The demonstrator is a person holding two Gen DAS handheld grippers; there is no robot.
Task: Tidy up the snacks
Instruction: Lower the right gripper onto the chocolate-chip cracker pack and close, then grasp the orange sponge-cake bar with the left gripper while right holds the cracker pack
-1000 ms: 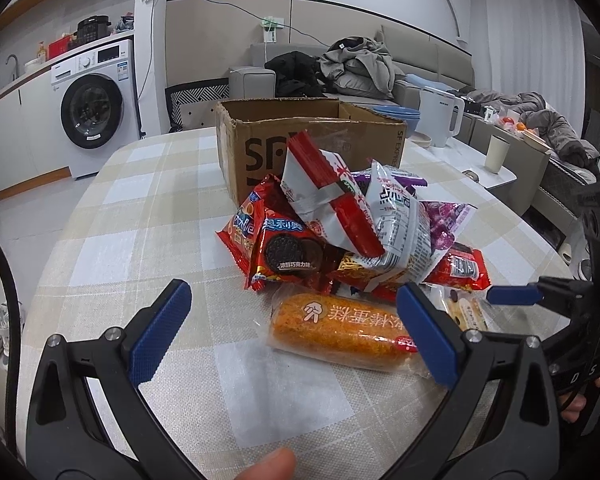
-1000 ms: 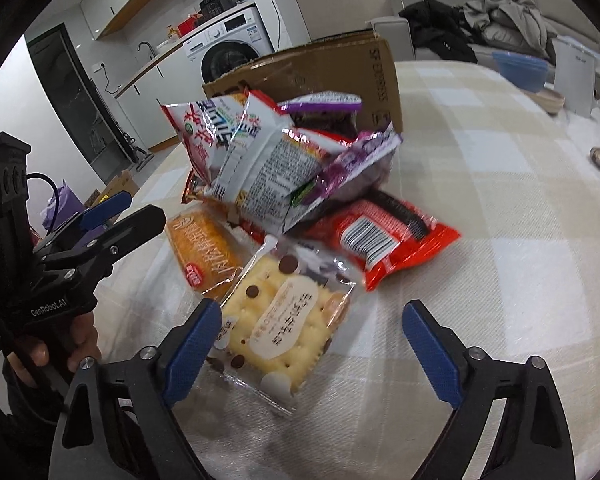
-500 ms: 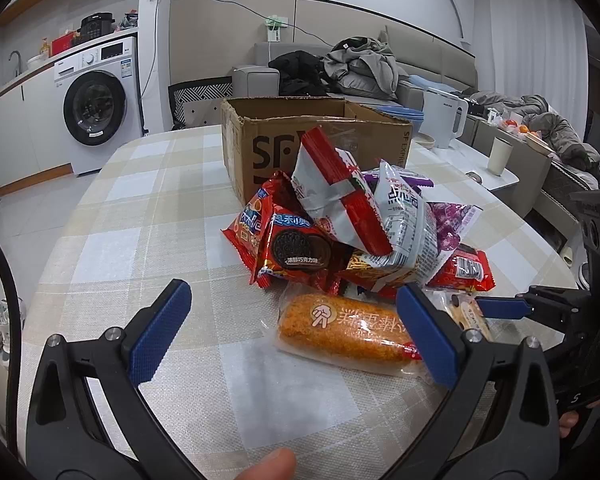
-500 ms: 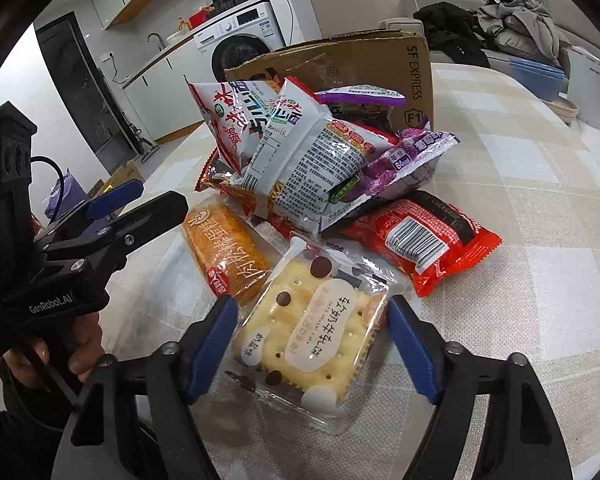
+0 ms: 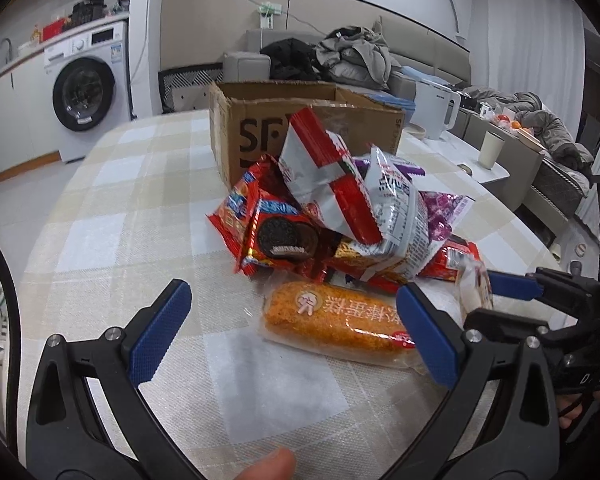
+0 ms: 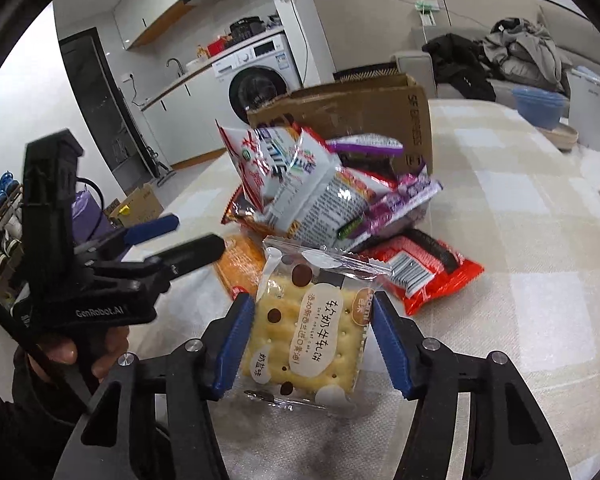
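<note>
A pile of snack packets (image 5: 340, 216) lies on the checked tablecloth in front of an open cardboard box (image 5: 260, 128). My right gripper (image 6: 314, 340) is shut on a clear-wrapped cracker cake packet (image 6: 312, 340), lifted off the table; it shows edge-on in the left wrist view (image 5: 474, 288). My left gripper (image 5: 292, 332) is open and empty, with an orange cake roll packet (image 5: 336, 324) lying between its fingers toward the right one. The box also shows in the right wrist view (image 6: 360, 116), behind the pile (image 6: 320, 200).
A red packet (image 6: 424, 268) lies at the pile's right side. A white kettle (image 5: 436, 114) and a blue bowl (image 6: 538, 106) stand at the table's far right. A washing machine (image 5: 86, 94) and a sofa with clothes (image 5: 352, 60) are beyond the table.
My right gripper closed from wide open onto the cracker cake packet and raised it. My left gripper moved slightly closer to the orange cake roll and stayed open.
</note>
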